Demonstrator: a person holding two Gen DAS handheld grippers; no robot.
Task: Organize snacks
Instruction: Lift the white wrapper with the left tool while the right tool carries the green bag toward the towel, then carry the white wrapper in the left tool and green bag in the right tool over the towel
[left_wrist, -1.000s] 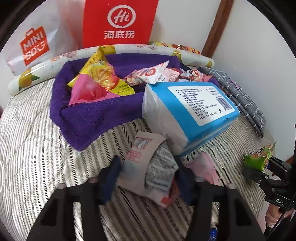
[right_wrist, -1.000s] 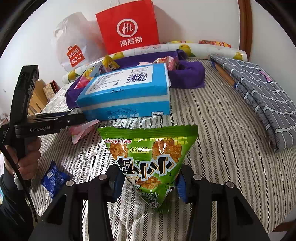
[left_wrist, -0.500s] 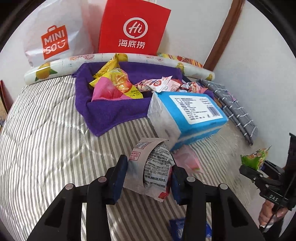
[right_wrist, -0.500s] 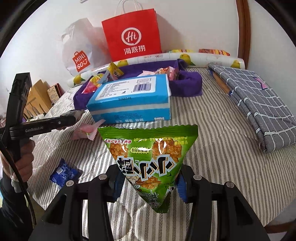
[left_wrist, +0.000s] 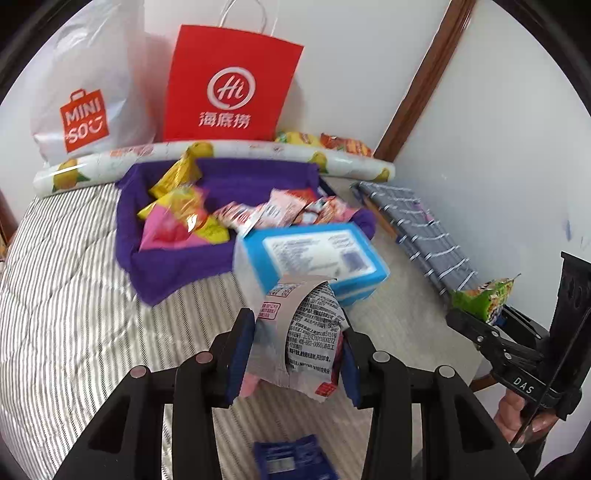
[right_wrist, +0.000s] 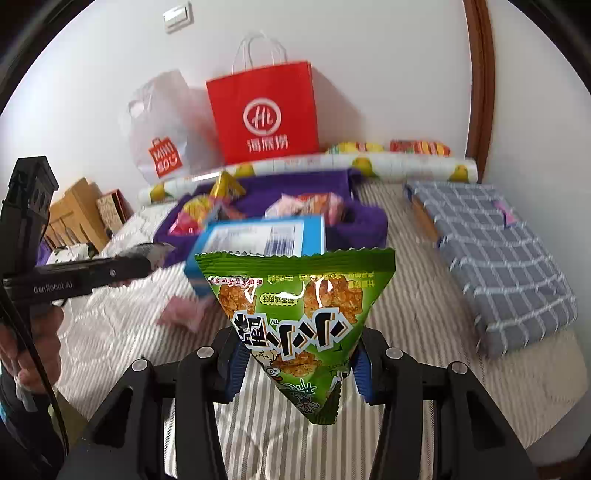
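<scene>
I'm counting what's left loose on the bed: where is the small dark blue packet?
In the left wrist view, the small dark blue packet lies on the striped bedcover at the bottom edge, directly below the left gripper.

Red paper bag (right_wrist: 264, 114), white plastic bag (left_wrist: 88, 92), folded grey checked cloth (right_wrist: 495, 254), striped bedding (left_wrist: 55, 314)

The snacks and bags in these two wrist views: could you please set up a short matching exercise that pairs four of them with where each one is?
Things:
1. green snack bag
2. grey printed packet
3. blue tissue pack
4. red paper bag

Places:
A. standing against the wall behind the bed
B. held in the left gripper
C. lying on the striped cover beside the purple basket
D. held in the right gripper

Pairs: 1-D, 2-B, 3-C, 4-A
</scene>
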